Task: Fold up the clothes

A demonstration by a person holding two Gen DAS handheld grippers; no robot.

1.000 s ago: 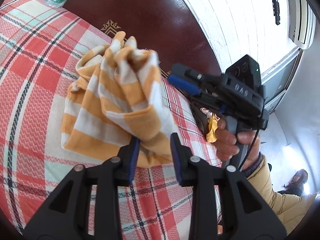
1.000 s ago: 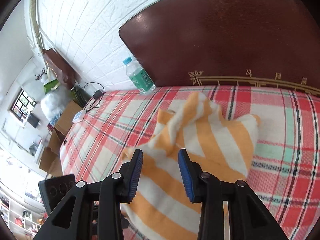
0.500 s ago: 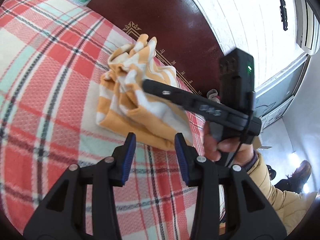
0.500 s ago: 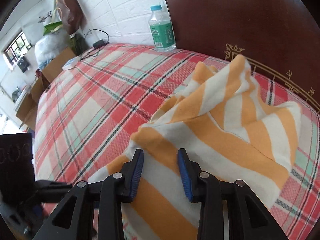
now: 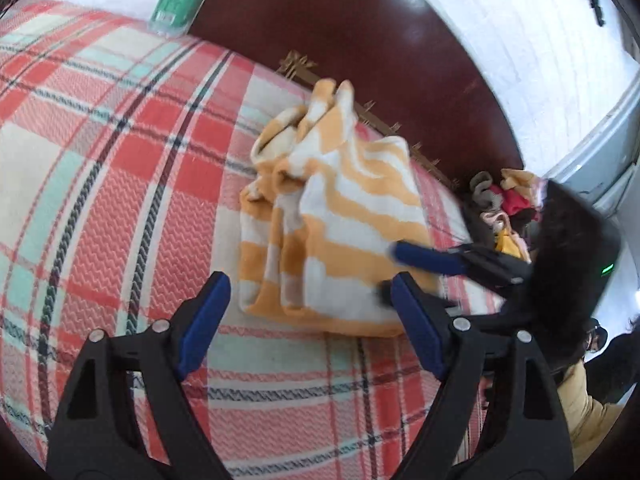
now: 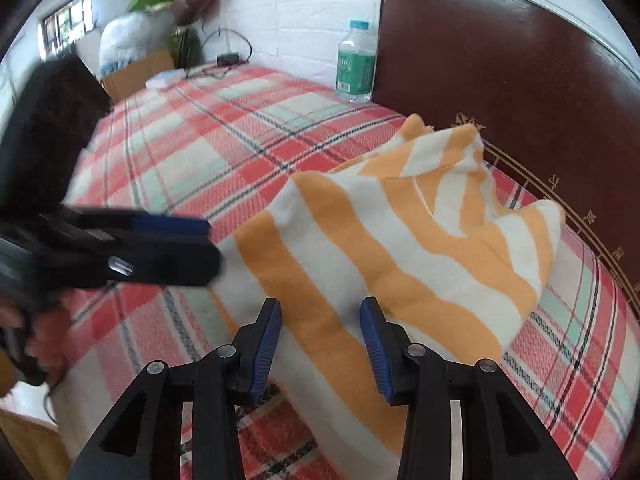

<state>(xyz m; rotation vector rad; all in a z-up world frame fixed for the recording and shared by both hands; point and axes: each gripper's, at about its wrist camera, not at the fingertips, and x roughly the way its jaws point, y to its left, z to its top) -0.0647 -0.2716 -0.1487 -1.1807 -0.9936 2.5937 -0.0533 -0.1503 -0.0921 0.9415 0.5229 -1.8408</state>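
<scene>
One striped garment (image 5: pixel 340 220) lies bunched on the plaid bed (image 5: pixel 100 160) near the dark headboard (image 5: pixel 380 60). One bottle (image 6: pixel 356 68) stands at the white brick wall. A heap of clothes (image 5: pixel 500 208) sits further along. Both tongs, left (image 5: pixel 308 320) and right (image 6: pixel 320 340), gape empty; the left has let go the cloth and spread wider.

The striped garment (image 6: pixel 400 240) is showing a soft, fleecy, matt knit. The bed cover (image 5: pixel 120 200) is looking like coarse woven cloth with a zigzag texture. The headboard (image 6: pixel 500 60) is gleaming glossy, like polished wood. The left claw (image 5: pixel 308 320) is showing matt black plastic with ribbed blue pads (image 5: pixel 200 320). The water bottle (image 6: pixel 356 64) is looking clear and plastic.
</scene>
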